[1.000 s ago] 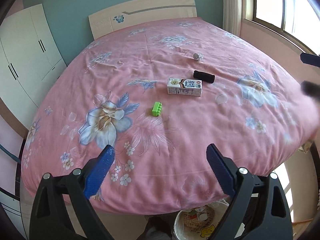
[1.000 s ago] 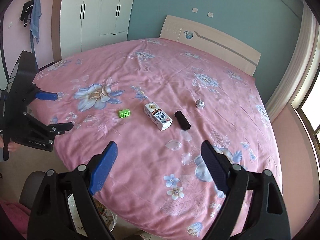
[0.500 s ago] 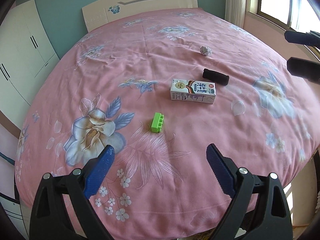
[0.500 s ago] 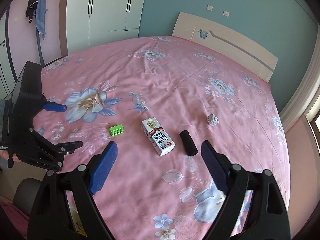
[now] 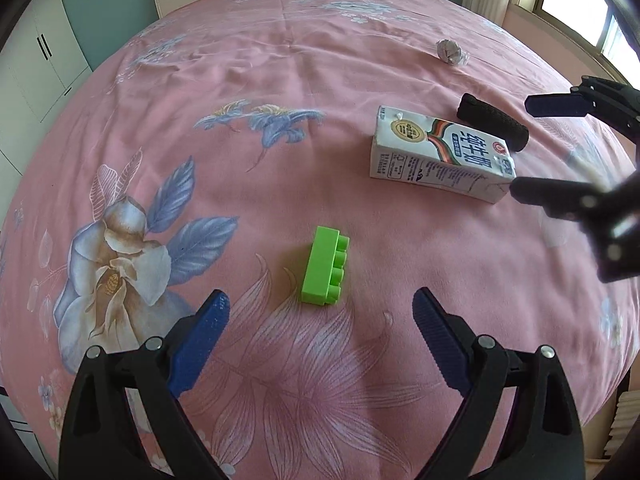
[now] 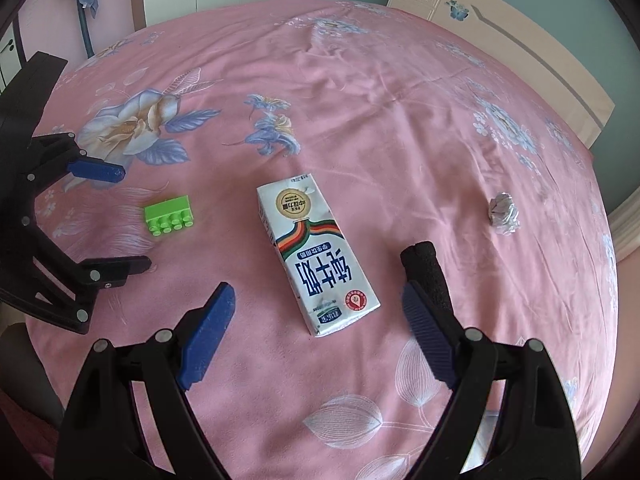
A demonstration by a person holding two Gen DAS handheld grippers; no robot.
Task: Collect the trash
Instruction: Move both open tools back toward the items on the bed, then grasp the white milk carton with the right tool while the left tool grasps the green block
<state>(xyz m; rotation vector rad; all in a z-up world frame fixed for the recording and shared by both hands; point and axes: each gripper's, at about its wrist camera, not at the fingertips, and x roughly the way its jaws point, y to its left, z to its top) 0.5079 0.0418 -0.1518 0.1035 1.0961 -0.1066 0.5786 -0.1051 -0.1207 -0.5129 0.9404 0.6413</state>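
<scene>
A green toy brick (image 5: 325, 266) lies on the pink flowered bed, just ahead of my open left gripper (image 5: 320, 312). A white milk carton (image 6: 316, 252) lies flat just ahead of my open right gripper (image 6: 318, 304); the carton also shows in the left wrist view (image 5: 440, 154). A black foam cylinder (image 6: 426, 276) lies beside the carton, close to my right finger. A crumpled foil ball (image 6: 503, 214) sits farther right. Both grippers are empty and hover low over the bed. The right gripper (image 5: 532, 146) shows at the right of the left wrist view; the left gripper (image 6: 120, 220) shows at the left of the right wrist view.
The bed (image 5: 280, 80) fills both views. A pale headboard (image 6: 520, 28) and teal wall are at the far end. White wardrobes (image 5: 36, 60) stand to the left, a window (image 5: 580, 4) to the right.
Both grippers have moved forward and down over the bed. The brick and the carton now lie much closer to the open jaws. The objects have not moved.
</scene>
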